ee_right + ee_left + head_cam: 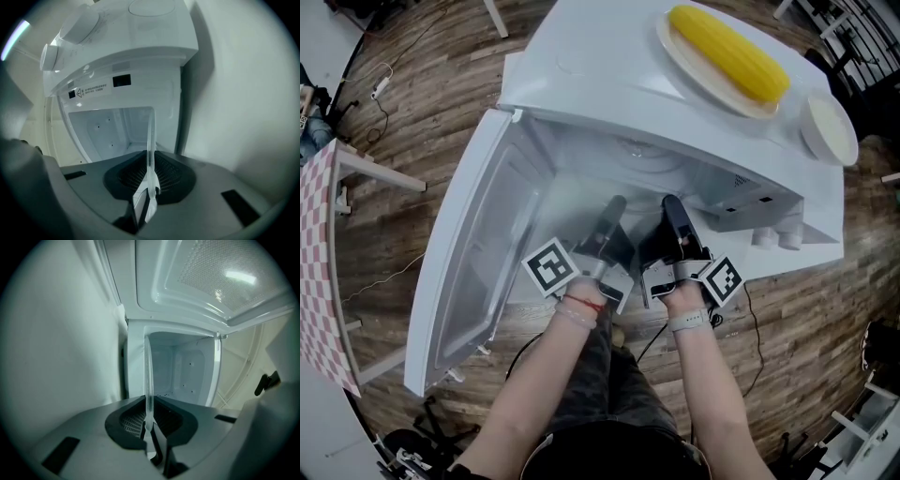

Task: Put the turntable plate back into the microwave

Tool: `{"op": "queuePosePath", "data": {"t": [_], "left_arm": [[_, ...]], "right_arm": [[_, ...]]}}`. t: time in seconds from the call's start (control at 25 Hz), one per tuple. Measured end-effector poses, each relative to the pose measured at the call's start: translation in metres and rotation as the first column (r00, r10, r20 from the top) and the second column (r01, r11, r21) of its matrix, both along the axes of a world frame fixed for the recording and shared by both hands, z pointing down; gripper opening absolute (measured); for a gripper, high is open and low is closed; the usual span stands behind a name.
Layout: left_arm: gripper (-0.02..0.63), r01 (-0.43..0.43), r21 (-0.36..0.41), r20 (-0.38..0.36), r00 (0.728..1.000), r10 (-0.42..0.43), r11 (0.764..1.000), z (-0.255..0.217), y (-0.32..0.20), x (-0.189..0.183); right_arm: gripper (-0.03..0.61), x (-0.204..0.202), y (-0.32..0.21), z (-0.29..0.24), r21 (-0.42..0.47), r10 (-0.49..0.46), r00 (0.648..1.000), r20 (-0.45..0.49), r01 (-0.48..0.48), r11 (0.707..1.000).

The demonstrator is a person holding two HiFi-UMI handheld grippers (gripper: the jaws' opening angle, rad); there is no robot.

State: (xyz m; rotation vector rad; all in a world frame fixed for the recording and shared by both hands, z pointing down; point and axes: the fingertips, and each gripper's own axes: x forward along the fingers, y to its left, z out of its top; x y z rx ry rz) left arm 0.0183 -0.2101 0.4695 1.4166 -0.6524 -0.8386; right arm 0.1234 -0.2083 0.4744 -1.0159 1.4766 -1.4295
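Observation:
The white microwave (609, 84) stands with its door (478, 253) swung open to the left. The clear glass turntable plate (652, 155) is partly inside the cavity, faint under the top edge. Both grippers reach into the opening side by side: my left gripper (614, 204) and my right gripper (671, 202). In the left gripper view the plate (148, 380) shows edge-on, pinched in my left gripper (149, 420). The right gripper view shows the plate's rim (151, 145) clamped in my right gripper (151, 183). Behind it lies the cavity (108, 126).
On the microwave's top sit a yellow corn cob (729, 52) on a plate (675, 42) and a small white dish (828, 127). Two knobs (775, 238) stick out at the right front. A checkered table (319, 253) stands left on the wooden floor.

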Motion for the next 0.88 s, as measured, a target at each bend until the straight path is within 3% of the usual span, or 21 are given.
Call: {"op": "queuePosePath", "data": {"t": [0.2, 0.68, 0.88], "left_arm": [[0.038, 0.003, -0.019, -0.01, 1.0, -0.003, 1.0, 0.001, -0.005, 0.001], [0.038, -0.029, -0.033, -0.002, 1.0, 0.029, 0.999, 0.003, -0.022, 0.006], [0.038, -0.042, -0.033, -0.003, 0.999, 0.042, 0.999, 0.002, -0.023, 0.006]], "right_arm": [[0.063, -0.001, 0.002, -0.006, 0.015, -0.009, 0.999, -0.051, 0.01, 1.0], [0.063, -0.021, 0.008, -0.006, 0.024, -0.126, 0.982, -0.14, 0.13, 0.991], [0.063, -0.028, 0.005, -0.004, 0.014, -0.141, 0.98, -0.139, 0.144, 0.989]]}}
